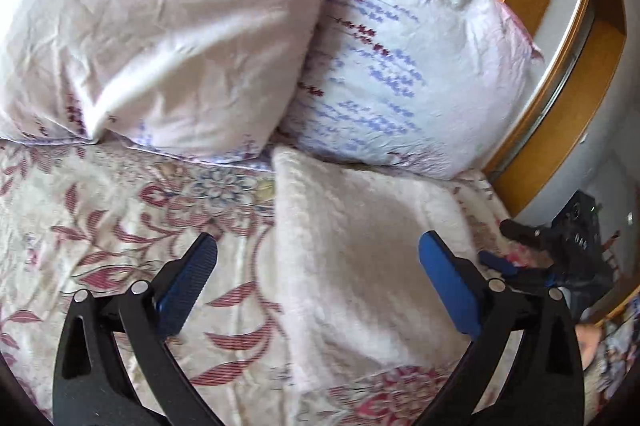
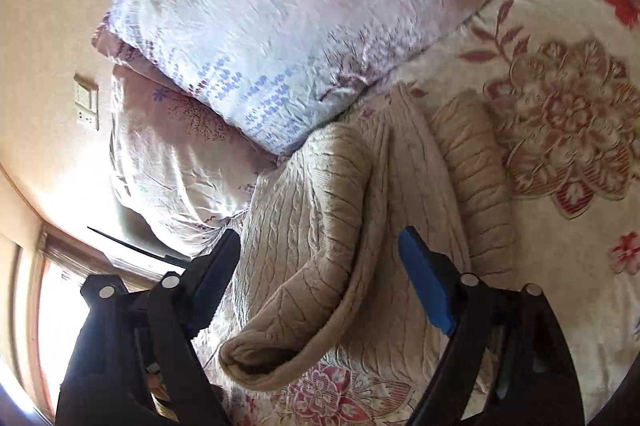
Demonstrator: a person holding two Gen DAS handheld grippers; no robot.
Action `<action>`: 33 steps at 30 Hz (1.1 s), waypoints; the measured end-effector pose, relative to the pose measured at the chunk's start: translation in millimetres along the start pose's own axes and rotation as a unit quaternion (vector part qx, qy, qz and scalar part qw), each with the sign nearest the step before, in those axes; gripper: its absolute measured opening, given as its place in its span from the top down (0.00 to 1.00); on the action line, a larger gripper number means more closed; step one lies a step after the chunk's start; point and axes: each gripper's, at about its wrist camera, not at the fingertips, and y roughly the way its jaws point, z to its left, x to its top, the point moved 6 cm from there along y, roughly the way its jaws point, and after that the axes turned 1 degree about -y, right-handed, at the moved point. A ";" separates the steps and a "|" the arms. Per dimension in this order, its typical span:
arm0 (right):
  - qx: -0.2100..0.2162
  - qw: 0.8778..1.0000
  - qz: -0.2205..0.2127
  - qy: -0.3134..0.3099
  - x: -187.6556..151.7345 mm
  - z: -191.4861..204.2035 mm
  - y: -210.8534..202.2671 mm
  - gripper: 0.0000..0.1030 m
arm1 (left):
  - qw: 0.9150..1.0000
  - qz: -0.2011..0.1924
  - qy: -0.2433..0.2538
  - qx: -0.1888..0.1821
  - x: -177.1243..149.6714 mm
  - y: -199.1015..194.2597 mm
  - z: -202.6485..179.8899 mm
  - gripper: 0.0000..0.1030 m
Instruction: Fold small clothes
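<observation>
A cream cable-knit sweater point(image 1: 360, 209) lies on the flowered bedspread point(image 1: 120, 226), just below the pillows. My left gripper point(image 1: 318, 238) hovers over its left part, open, with nothing pinched between the blue pads. In the right wrist view the sweater point(image 2: 304, 185) lies bunched, with one sleeve point(image 2: 304, 298) folded across it towards the camera and another rolled part point(image 2: 472, 161) to the right. My right gripper point(image 2: 320, 236) stands open above the sleeve; its pads do not press on the knit. The right gripper point(image 1: 498, 242) also shows at the sweater's right edge.
Two pillows, one pale pink point(image 1: 168, 25) and one with blue and purple print point(image 1: 400, 65), lean at the head of the bed. A wooden-edged white cabinet point(image 1: 568, 73) stands to the right. A wall socket point(image 2: 86, 101) and a bright window point(image 2: 60, 306) appear in the right wrist view.
</observation>
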 end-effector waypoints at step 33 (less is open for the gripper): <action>-0.111 0.991 -0.070 -0.006 30.2 -42.9 -0.5 0.85 | 0.994 0.045 0.087 0.045 -46.4 31.0 -2.8 0.02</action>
